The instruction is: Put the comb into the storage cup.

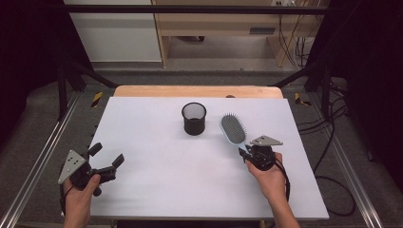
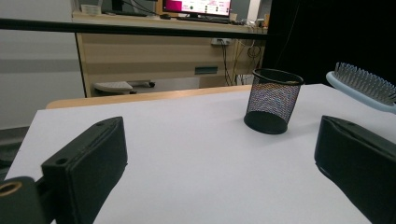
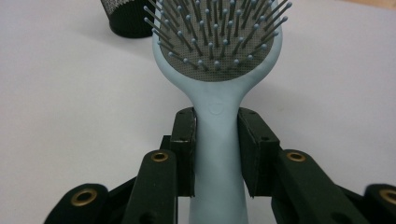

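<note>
Pale-blue hairbrush (image 3: 218,93) sits clamped by its handle in the right gripper (image 1: 250,153), bristles up, seemingly bound for the cup (image 1: 194,118); left gripper (image 1: 105,160) waits wide open.

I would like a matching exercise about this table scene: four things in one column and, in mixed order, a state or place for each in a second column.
Things:
1. hairbrush
2. mesh cup
3. left gripper
4. right gripper

States:
A. open, holding nothing
B. shut on a light blue handle
C. standing upright, black
D. bristles facing up, handle clamped

Pairs: 1-D, 2-C, 3-A, 4-B
</note>
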The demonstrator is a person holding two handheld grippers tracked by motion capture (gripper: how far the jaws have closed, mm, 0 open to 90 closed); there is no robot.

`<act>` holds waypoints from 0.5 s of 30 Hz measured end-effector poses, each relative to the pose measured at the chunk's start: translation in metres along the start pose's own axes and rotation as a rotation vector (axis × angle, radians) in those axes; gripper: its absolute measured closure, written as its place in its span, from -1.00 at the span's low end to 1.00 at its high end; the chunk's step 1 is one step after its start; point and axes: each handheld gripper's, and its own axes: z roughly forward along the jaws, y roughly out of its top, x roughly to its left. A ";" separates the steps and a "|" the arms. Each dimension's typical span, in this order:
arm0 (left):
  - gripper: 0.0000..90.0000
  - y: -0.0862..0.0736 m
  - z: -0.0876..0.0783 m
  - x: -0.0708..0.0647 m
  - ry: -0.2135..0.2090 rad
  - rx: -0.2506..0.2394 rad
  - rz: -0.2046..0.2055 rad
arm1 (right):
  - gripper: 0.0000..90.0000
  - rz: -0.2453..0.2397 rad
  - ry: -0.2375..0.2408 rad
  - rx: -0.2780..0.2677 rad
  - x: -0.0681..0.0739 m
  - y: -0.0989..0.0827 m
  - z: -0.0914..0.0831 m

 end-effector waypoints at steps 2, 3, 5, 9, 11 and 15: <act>-0.95 0.001 0.000 -0.001 -0.006 -0.003 -0.001 | 0.55 -0.006 -0.003 -0.023 0.001 0.001 -0.003; -0.95 0.001 0.000 -0.002 -0.008 -0.008 -0.005 | 0.55 -0.015 -0.002 -0.035 0.002 0.001 -0.005; -0.95 0.002 0.000 -0.004 -0.012 -0.012 -0.013 | 0.55 -0.022 -0.003 -0.059 0.004 0.002 -0.008; -0.95 0.003 -0.001 -0.010 -0.024 -0.011 -0.023 | 0.55 -0.025 -0.004 -0.111 0.007 0.005 -0.014; -0.95 0.006 0.000 -0.014 -0.030 -0.019 -0.019 | 0.55 -0.036 -0.003 -0.139 0.009 0.008 -0.017; -0.95 0.011 0.005 -0.023 -0.062 -0.025 -0.034 | 0.55 -0.039 -0.001 -0.186 0.013 0.013 -0.021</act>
